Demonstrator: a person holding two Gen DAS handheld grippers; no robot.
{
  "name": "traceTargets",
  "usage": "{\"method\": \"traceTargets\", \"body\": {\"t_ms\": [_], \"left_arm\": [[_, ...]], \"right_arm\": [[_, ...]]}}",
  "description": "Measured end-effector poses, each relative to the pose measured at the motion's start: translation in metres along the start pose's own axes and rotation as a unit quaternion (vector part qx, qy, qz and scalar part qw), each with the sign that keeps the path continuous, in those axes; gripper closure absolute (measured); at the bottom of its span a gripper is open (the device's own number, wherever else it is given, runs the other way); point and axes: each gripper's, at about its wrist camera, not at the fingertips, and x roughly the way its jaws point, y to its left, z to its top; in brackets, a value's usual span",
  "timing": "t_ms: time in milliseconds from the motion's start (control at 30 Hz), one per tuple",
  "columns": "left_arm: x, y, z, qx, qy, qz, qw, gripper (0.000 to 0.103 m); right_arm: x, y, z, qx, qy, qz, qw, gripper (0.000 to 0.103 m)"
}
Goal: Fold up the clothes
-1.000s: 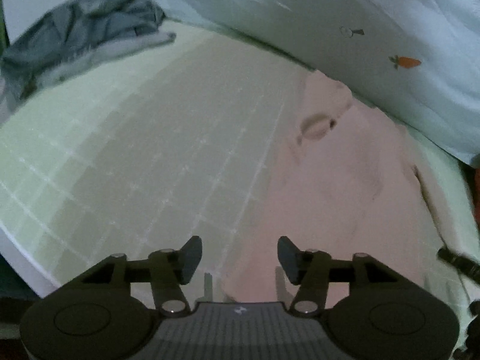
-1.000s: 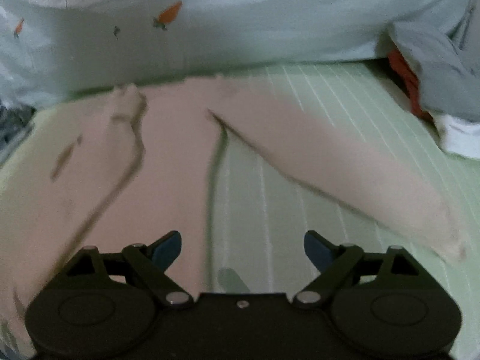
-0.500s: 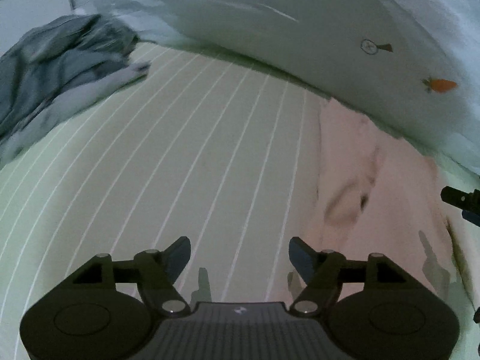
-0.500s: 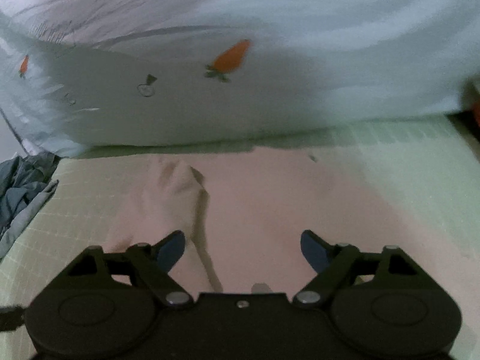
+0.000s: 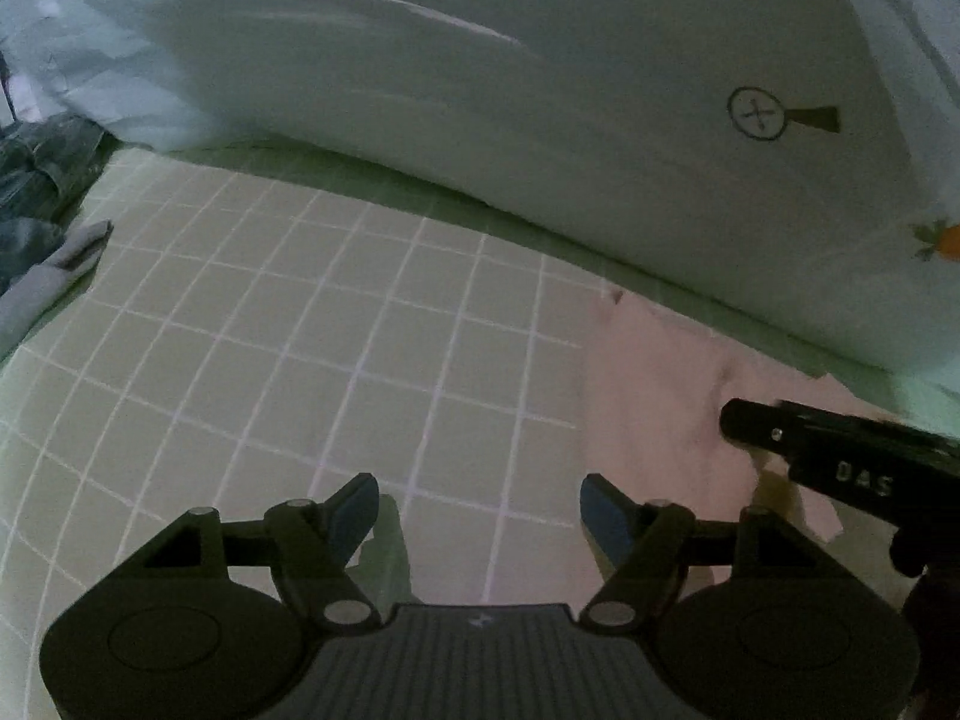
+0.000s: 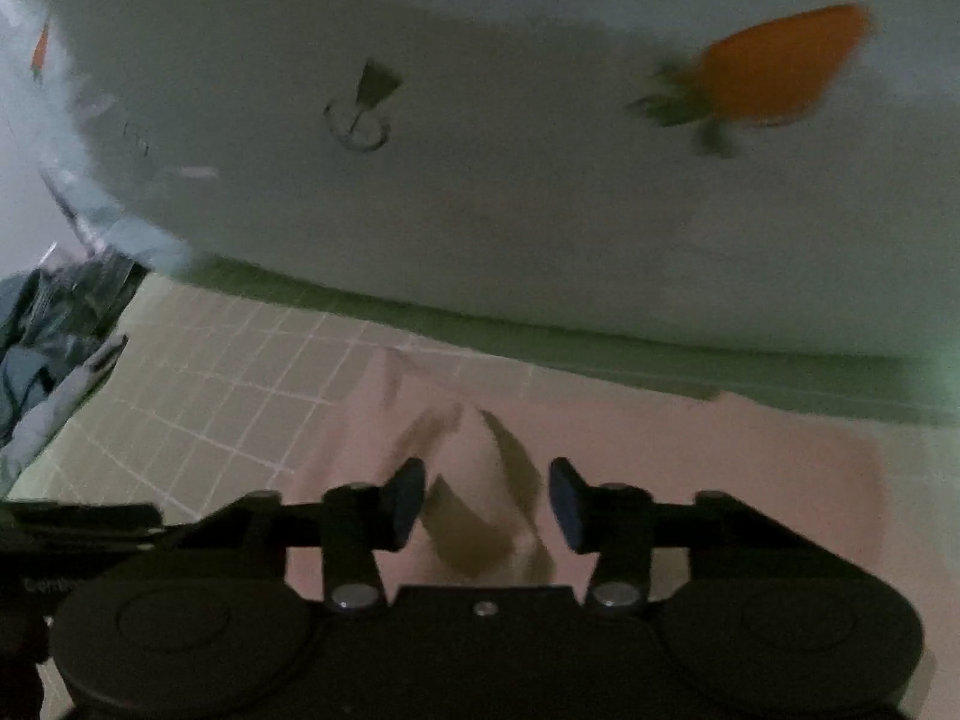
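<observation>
A pink garment (image 5: 654, 396) lies flat on the green checked sheet (image 5: 300, 360), close to the duvet. My left gripper (image 5: 480, 516) hovers open over bare sheet just left of the garment's edge, with nothing between its fingers. The right gripper's black body (image 5: 840, 462) reaches over the garment at the right of the left wrist view. In the right wrist view my right gripper (image 6: 486, 501) is closing around a raised fold of the pink garment (image 6: 690, 480). The fold stands between the blue pads, and a gap shows on each side.
A pale blue duvet (image 5: 480, 120) printed with carrots is bunched along the far side of the sheet. A heap of grey clothes (image 5: 36, 192) lies at the far left, also seen in the right wrist view as grey clothes (image 6: 48, 348).
Both grippers have moved toward the duvet and the garment's far edge. The right jaws have narrowed around a fold of pink cloth. The left jaws stand a little wider than a second ago.
</observation>
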Motion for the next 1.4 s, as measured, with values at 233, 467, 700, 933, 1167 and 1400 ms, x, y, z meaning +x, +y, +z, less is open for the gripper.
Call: {"method": "traceTargets", "body": {"t_ms": [233, 467, 700, 933, 1167, 1400], "left_arm": [[-0.003, 0.009, -0.003, -0.010, -0.020, 0.018, 0.9996, 0.028], [-0.016, 0.012, -0.006, -0.014, -0.016, 0.018, 0.9996, 0.028], [-0.060, 0.001, -0.031, 0.007, -0.021, 0.010, 0.9997, 0.027], [-0.110, -0.023, -0.094, 0.030, -0.013, 0.004, 0.9994, 0.023], [-0.135, -0.048, -0.160, 0.044, 0.014, 0.016, 0.9988, 0.022], [-0.153, -0.074, -0.205, 0.056, 0.027, 0.031, 0.9976, 0.022]], "right_arm": [[0.005, -0.003, 0.028, -0.035, -0.062, 0.017, 0.997, 0.099], [-0.019, 0.009, 0.014, -0.076, -0.079, -0.069, 0.992, 0.042], [-0.104, -0.036, -0.059, 0.024, -0.057, -0.128, 0.990, 0.024], [-0.195, -0.069, -0.155, 0.098, -0.048, -0.194, 0.975, 0.013], [-0.233, -0.097, -0.218, 0.142, -0.028, -0.234, 0.961, 0.013], [-0.262, -0.141, -0.253, 0.141, -0.015, -0.290, 0.946, 0.013]]}}
